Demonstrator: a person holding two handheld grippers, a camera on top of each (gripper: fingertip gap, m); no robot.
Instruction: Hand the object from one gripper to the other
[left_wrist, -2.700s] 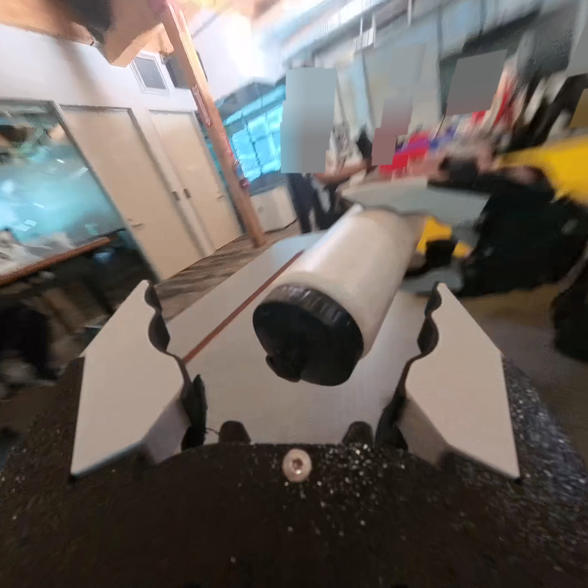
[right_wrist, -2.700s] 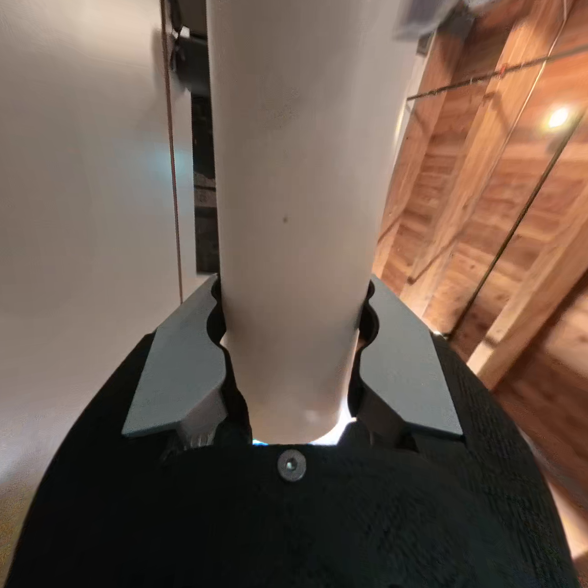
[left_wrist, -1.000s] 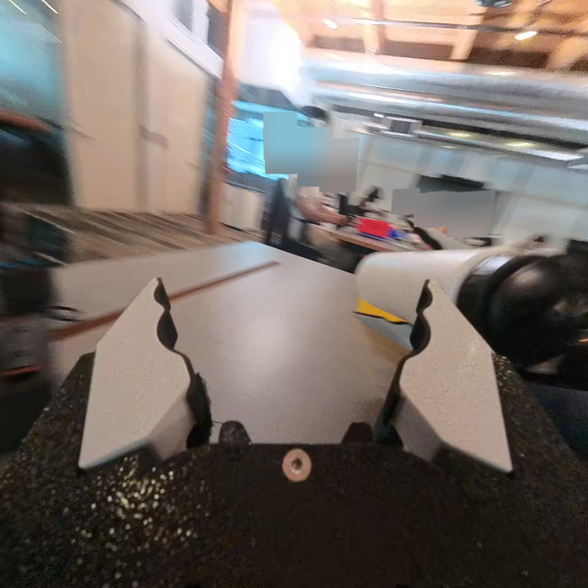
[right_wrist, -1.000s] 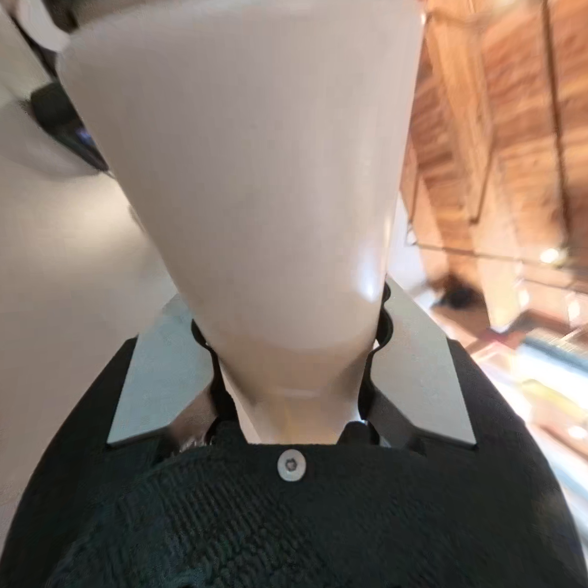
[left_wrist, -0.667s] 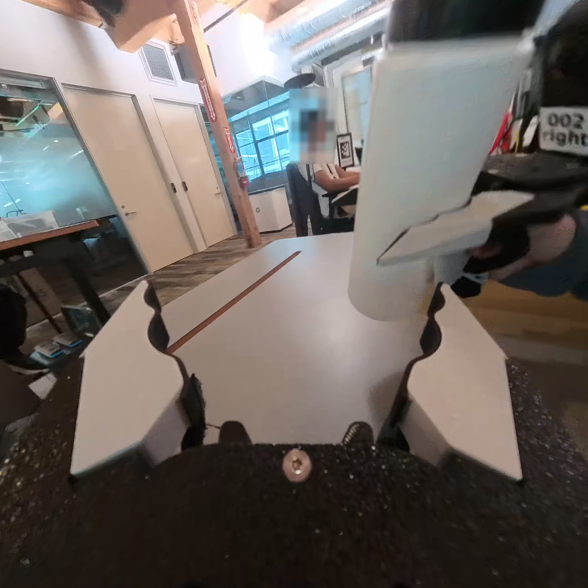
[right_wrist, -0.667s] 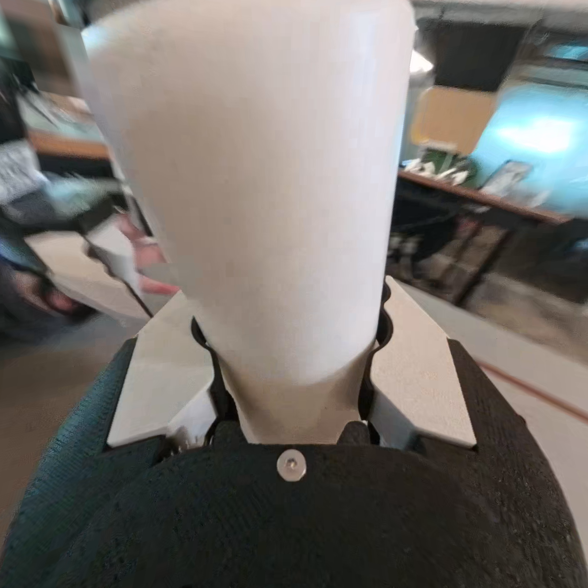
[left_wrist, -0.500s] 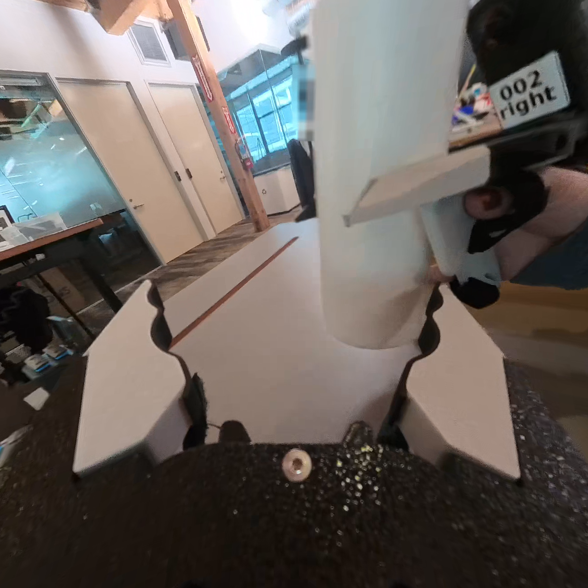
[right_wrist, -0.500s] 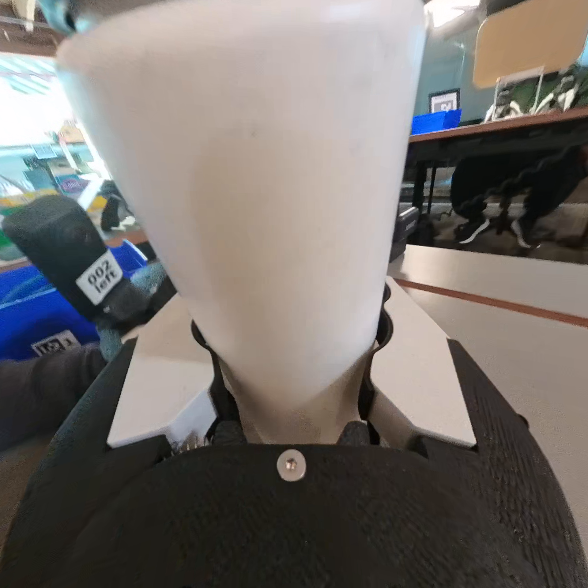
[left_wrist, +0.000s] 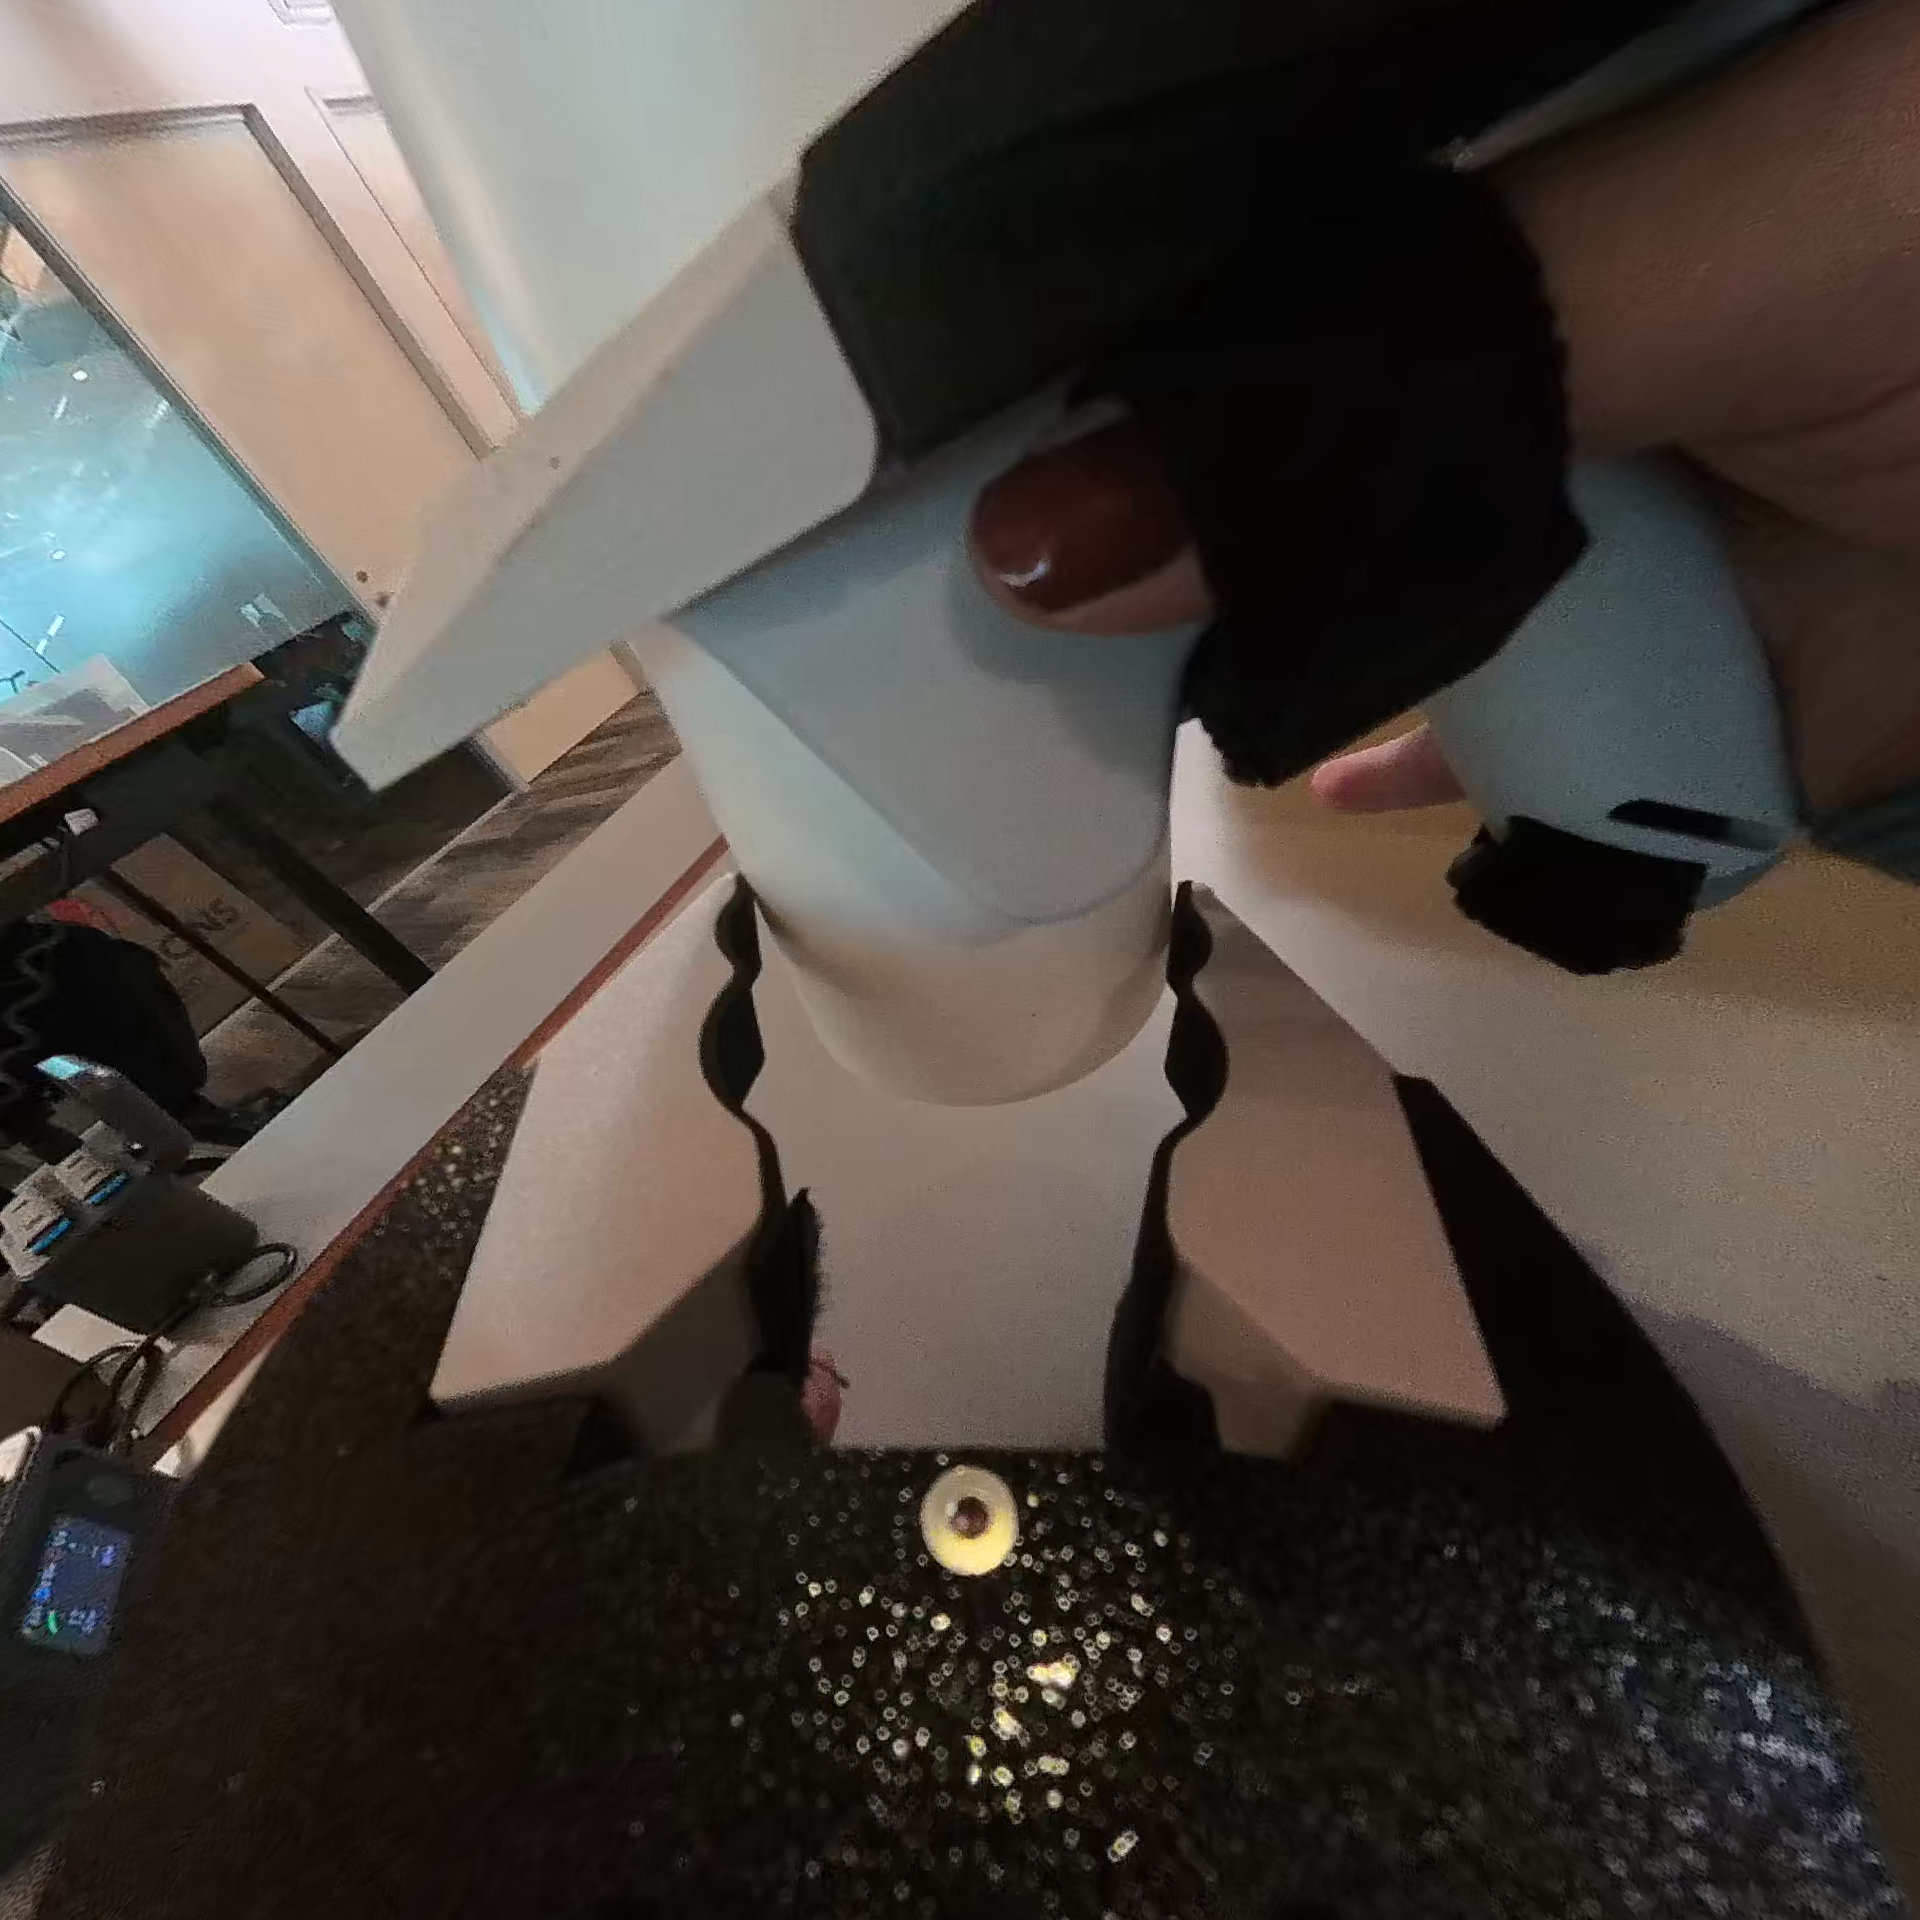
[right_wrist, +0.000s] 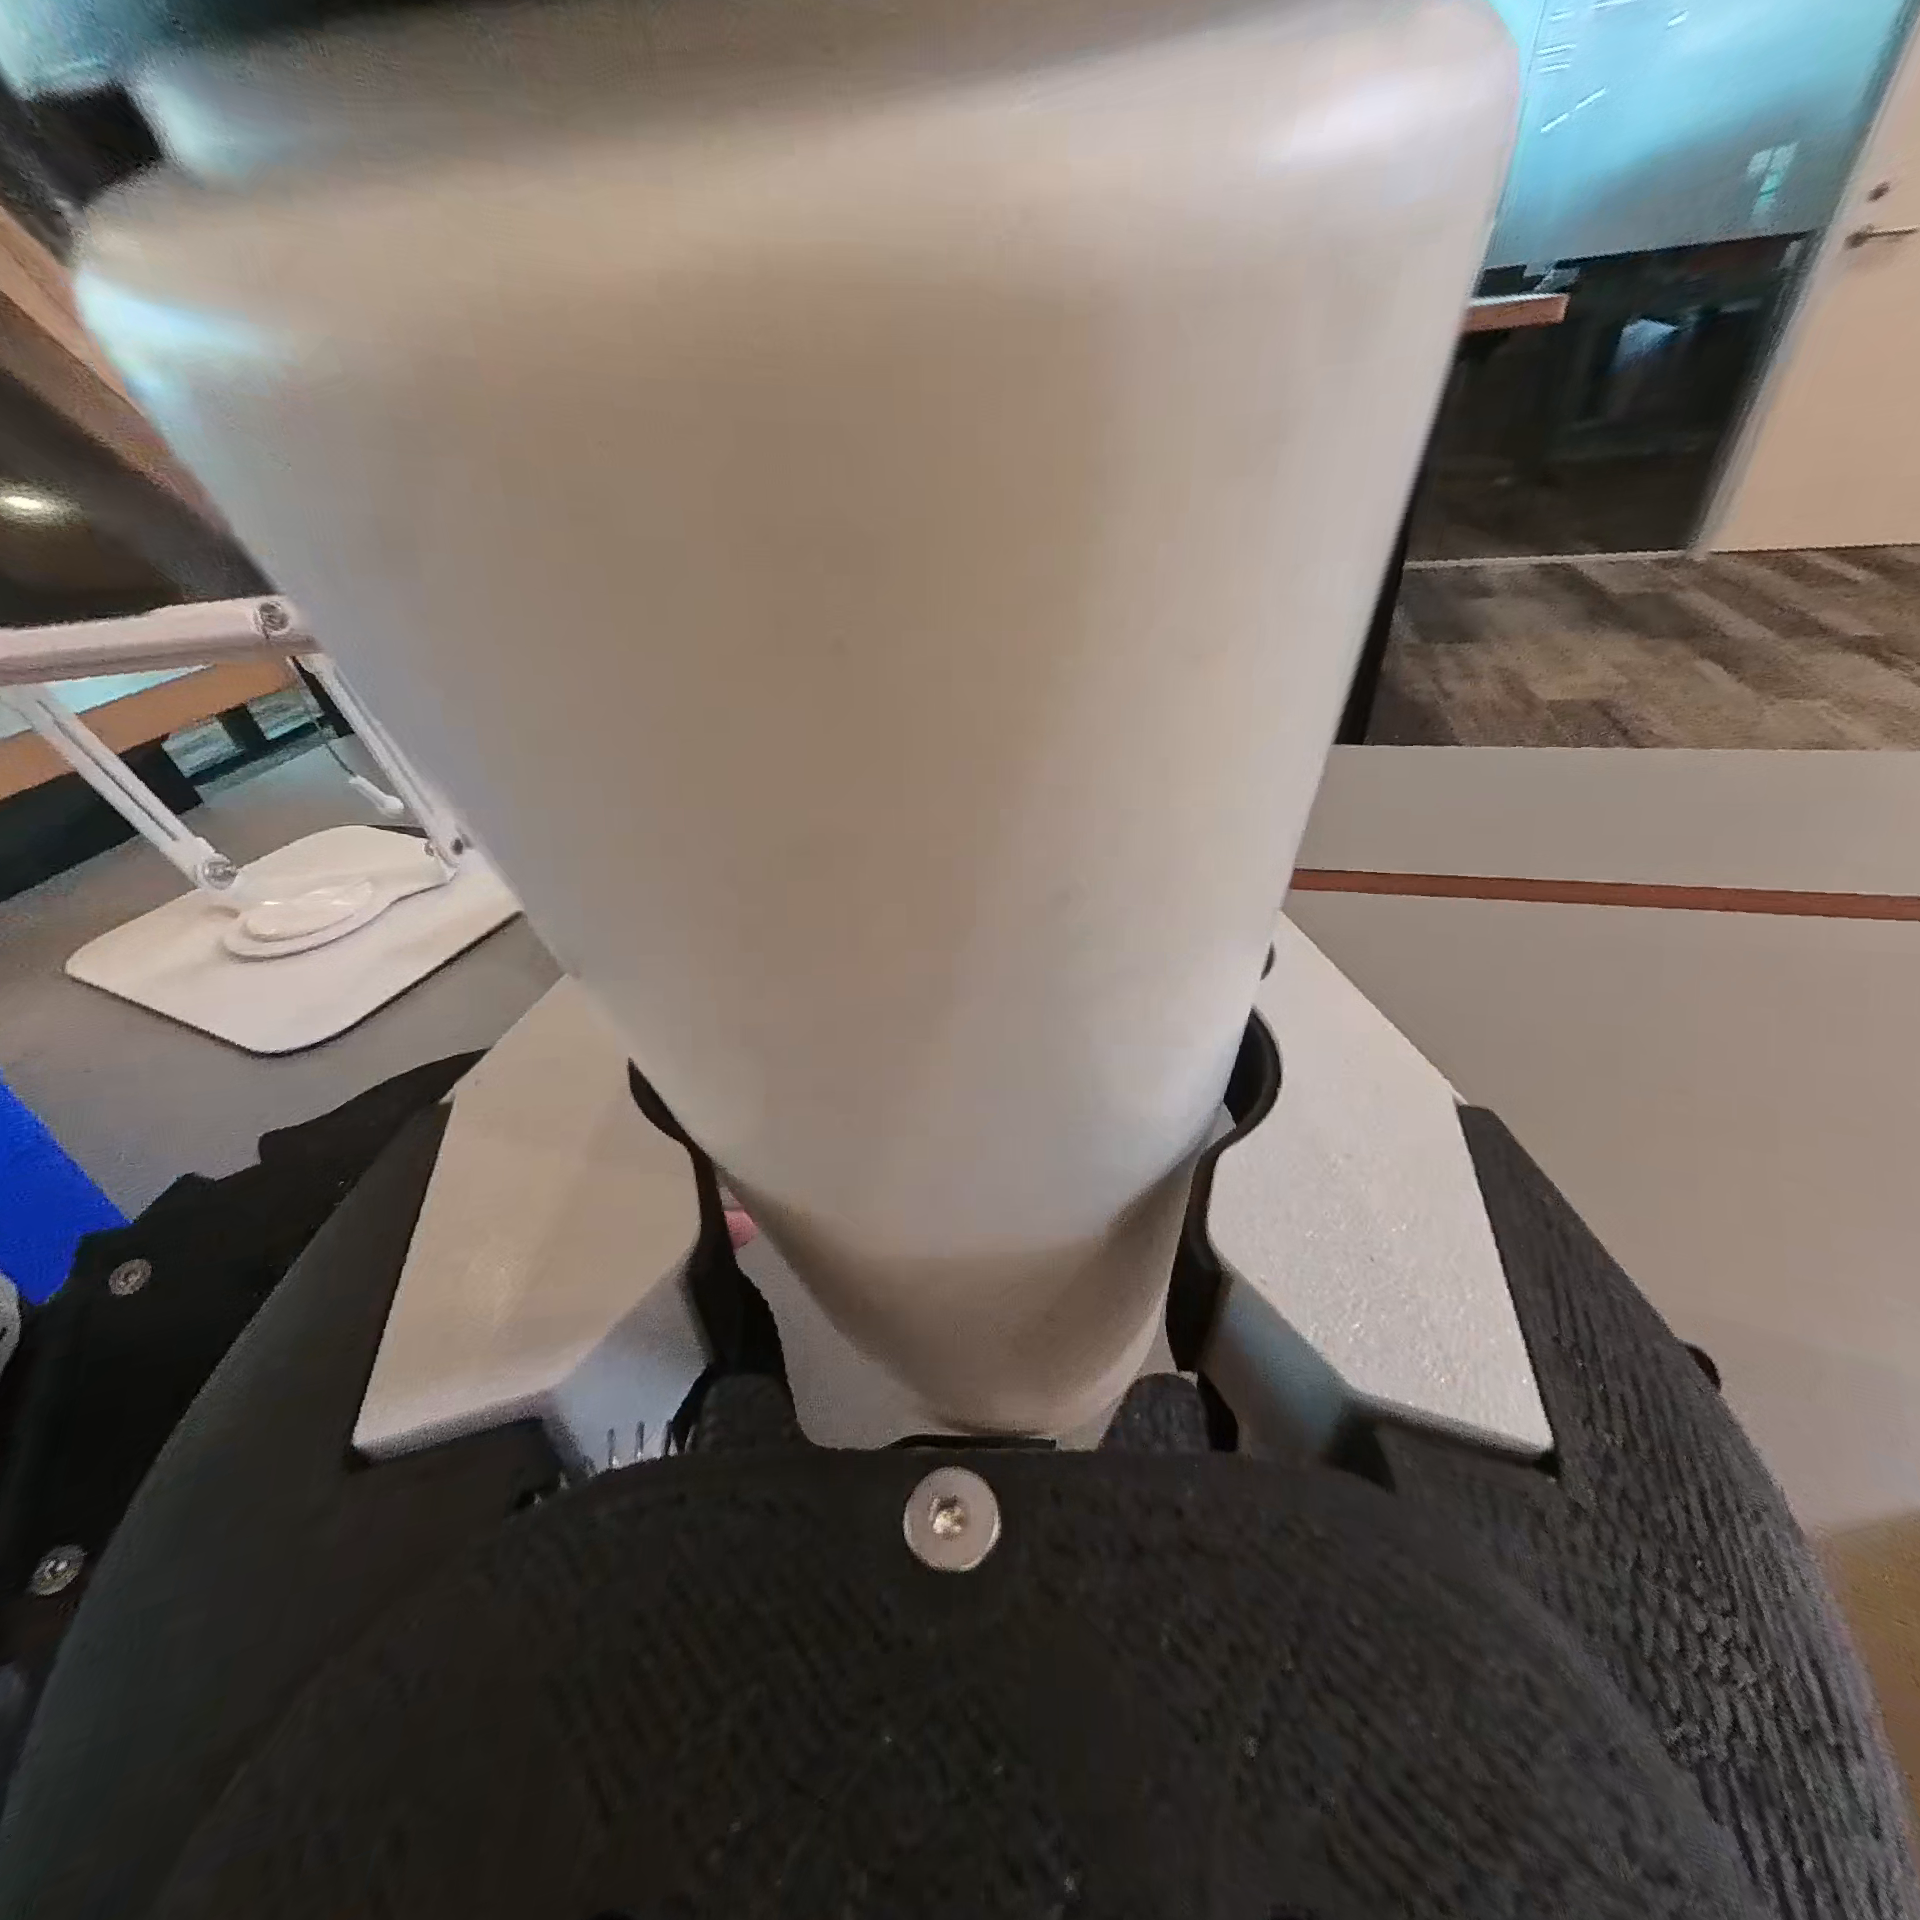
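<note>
A white bottle (right_wrist: 831, 623) stands upright in my right gripper (right_wrist: 945, 1049), which is shut on its side and fills most of the right wrist view. In the left wrist view the bottle's lower end (left_wrist: 966, 997) sits between the tips of my left gripper (left_wrist: 961, 925). Both left fingers press against its sides, so that gripper is shut on it. One white finger (left_wrist: 623, 488) of the right gripper shows higher up on the bottle, with a hand (left_wrist: 1714, 312) holding the gripper's handle. The bottle's top is out of view.
A grey table with a brown stripe (right_wrist: 1610, 896) lies below. A white folding stand (right_wrist: 291, 935) sits on it to the left of the right gripper. A blue object (right_wrist: 42, 1195) is at the left edge. Devices and cables (left_wrist: 125, 1247) lie beyond the table's left edge.
My left gripper has moved in under the bottle and its fingers have closed from wide open onto the bottle's lower end. The right gripper has turned with the bottle, holding it throughout.
</note>
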